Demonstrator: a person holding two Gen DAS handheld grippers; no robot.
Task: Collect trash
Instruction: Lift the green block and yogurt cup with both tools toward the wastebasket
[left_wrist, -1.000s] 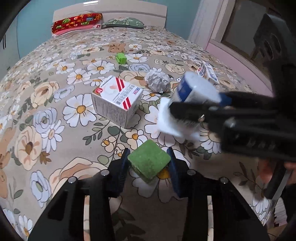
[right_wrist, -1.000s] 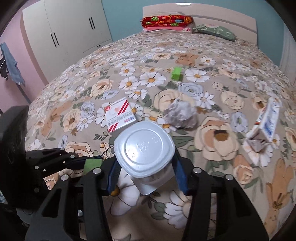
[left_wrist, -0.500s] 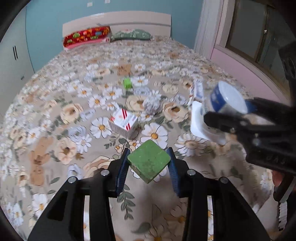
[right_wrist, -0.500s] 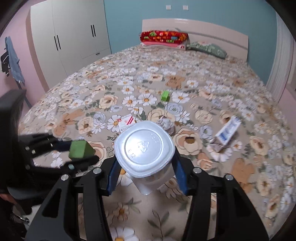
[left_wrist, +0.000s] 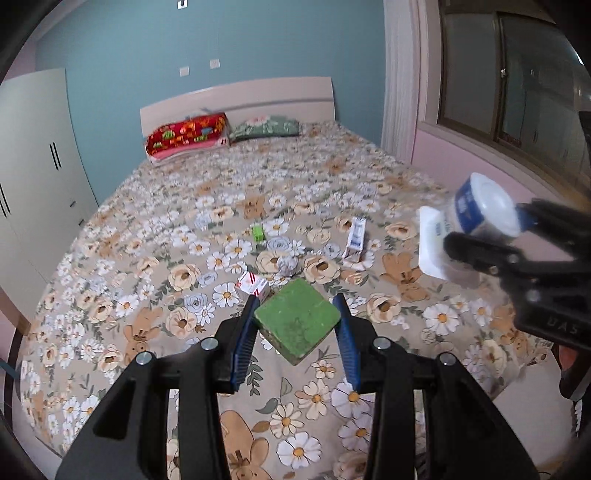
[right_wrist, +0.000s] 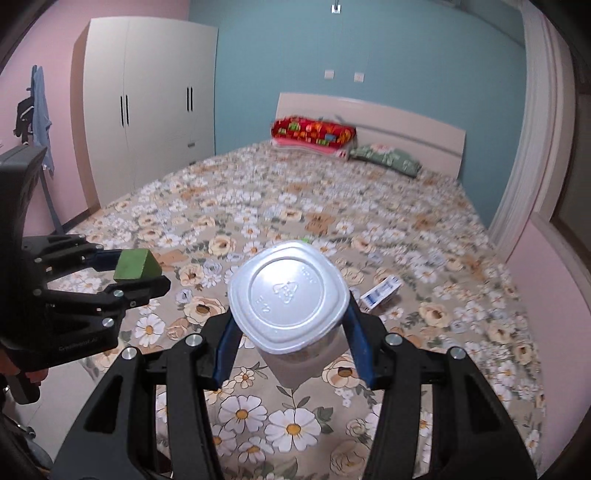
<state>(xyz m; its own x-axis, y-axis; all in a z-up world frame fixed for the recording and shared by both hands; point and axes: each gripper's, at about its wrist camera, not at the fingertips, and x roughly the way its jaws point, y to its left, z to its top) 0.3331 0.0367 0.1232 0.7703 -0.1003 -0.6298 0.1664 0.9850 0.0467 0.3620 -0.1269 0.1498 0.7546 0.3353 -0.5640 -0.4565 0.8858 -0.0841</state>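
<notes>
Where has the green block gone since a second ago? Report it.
Yes, moved. The green block, clamped in the left gripper, has risen up and back from the bed; the red-striped box has shrunk.

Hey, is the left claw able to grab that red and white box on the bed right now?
Probably not: the left claw is already shut on the green block, raised above the red-and-white box.

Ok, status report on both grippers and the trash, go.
Left gripper shut on green block. Right gripper shut on white cup. Both held above the bed. Still there: red-striped carton, foil ball, blue-white box, small green piece. Nothing in the way.
</notes>
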